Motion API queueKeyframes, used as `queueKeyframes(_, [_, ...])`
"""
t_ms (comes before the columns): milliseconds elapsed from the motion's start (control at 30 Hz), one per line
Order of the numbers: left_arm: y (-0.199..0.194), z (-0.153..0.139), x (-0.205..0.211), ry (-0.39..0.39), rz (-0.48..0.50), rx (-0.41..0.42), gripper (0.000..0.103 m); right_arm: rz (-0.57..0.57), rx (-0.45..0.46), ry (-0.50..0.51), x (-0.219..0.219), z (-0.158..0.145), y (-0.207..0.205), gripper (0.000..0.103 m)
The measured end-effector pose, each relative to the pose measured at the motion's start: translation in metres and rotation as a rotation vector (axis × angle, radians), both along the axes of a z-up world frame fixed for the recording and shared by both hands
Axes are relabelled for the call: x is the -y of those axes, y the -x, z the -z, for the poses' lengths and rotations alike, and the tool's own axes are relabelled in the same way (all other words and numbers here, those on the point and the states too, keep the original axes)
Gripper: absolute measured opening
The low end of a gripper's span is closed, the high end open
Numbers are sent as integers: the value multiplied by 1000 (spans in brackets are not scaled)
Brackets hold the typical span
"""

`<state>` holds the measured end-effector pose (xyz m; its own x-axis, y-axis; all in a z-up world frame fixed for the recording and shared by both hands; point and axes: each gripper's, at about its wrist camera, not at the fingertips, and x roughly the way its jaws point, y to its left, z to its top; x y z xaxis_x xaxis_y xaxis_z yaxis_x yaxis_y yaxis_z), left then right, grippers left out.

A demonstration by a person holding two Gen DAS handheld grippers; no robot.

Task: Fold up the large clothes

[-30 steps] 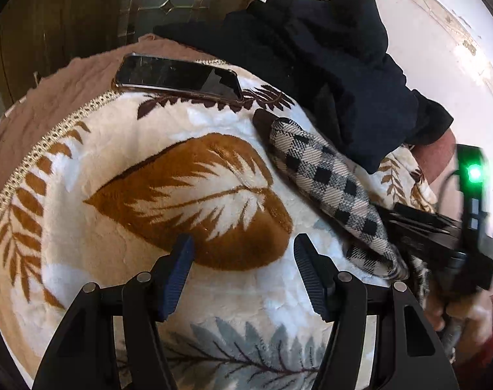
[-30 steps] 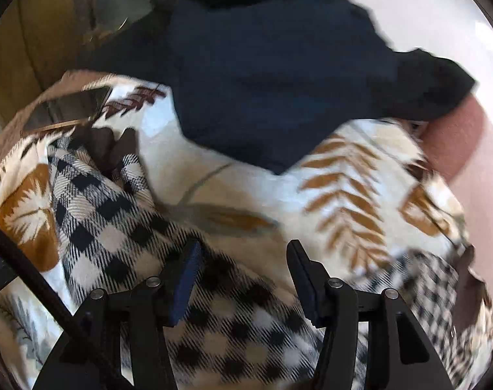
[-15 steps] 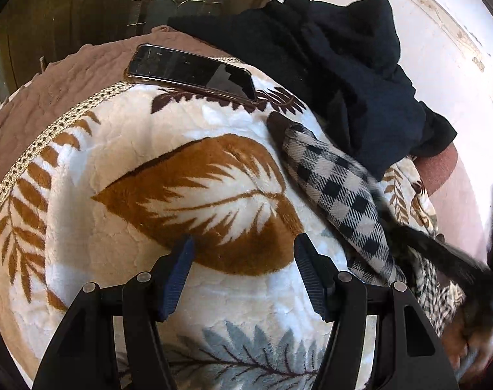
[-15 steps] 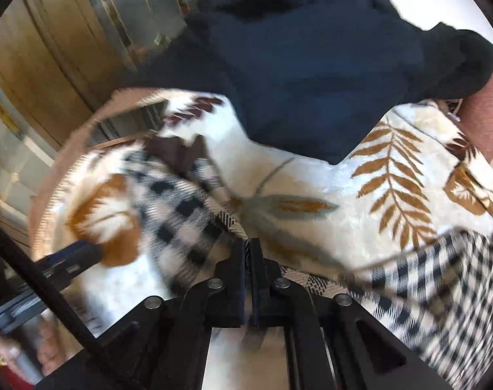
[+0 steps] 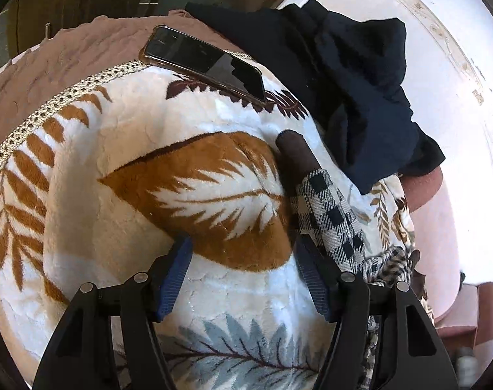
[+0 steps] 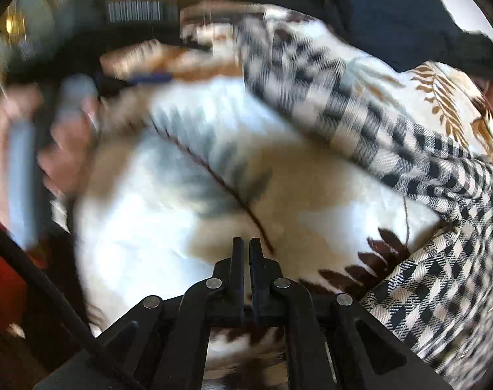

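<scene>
Since my right tongs [image 6: 245,247] look pressed together on nothing and my left tongs [image 5: 241,276] hang spread over the leaf blanket [image 5: 123,175], the checked garment [image 5: 331,214] lies loose and bunched to my right; the phone [image 5: 204,61] sits near its sleeve end, so a careless drag could sweep it off.

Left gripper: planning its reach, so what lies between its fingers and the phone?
Only leaf-patterned blanket, seen in the left wrist view; the phone sits beyond it.
</scene>
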<state>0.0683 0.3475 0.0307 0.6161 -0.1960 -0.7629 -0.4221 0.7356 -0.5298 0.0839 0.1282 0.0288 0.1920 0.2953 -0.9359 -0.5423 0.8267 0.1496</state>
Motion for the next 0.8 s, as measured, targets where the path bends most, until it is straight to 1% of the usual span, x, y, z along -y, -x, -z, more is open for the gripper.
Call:
queueKeyframes(67, [2,0,-4,10,-15,0,65,49,50,-31,6,-19,-9,13])
queueKeyframes(133, [3,1,-8,23,-24,1,65,120,113,-50,12,-35,-22,47])
queueKeyframes(167, [4,1,-11,25,-32,1,65,143,139,-49,10,-39,-32,50])
queueKeyframes(233, [5,0,-14,28,-51,3,65,168,156,-36,-7,-38,-53,50])
queueKeyframes(333, [9,-1,-21,31,-79,6,65,244,170,-29,-36,-27,-89,50])
queueKeyframes(367, [10,-1,-23,31,-83,6,65,266,186,-8,-45,-20,-102,50])
queueKeyframes(400, [10,-1,-24,30,-86,5,65,269,209,27,-53,-15,-109,50])
queueKeyframes(433, [11,-1,-25,30,-89,4,65,260,237,86,-63,-6,-120,51])
queueKeyframes(467, [11,-1,-26,32,-92,5,65,243,247,149,-74,5,-133,53])
queueKeyframes(500, [12,-1,-28,33,-96,6,65,227,237,199,-79,16,-142,57])
queueKeyframes(567, [13,-1,-30,33,-102,7,65,197,189,286,-85,40,-157,58])
queueKeyframes(600, [13,-1,-32,31,-106,8,65,179,134,321,-86,54,-163,58])
queueKeyframes(633, [13,-1,-32,30,-107,9,65,174,111,329,-84,59,-164,56])
queueKeyframes(667, [12,-1,-33,29,-106,8,65,171,104,310,-83,59,-163,49])
queueKeyframes(700, [11,-1,-32,33,-107,8,65,166,77,265,-83,55,-162,7])
queueKeyframes(733, [11,-1,-33,38,-108,9,65,166,58,238,-84,51,-161,4])
queueKeyframes(800, [10,-1,-33,45,-109,11,65,132,120,256,-95,35,-158,4])
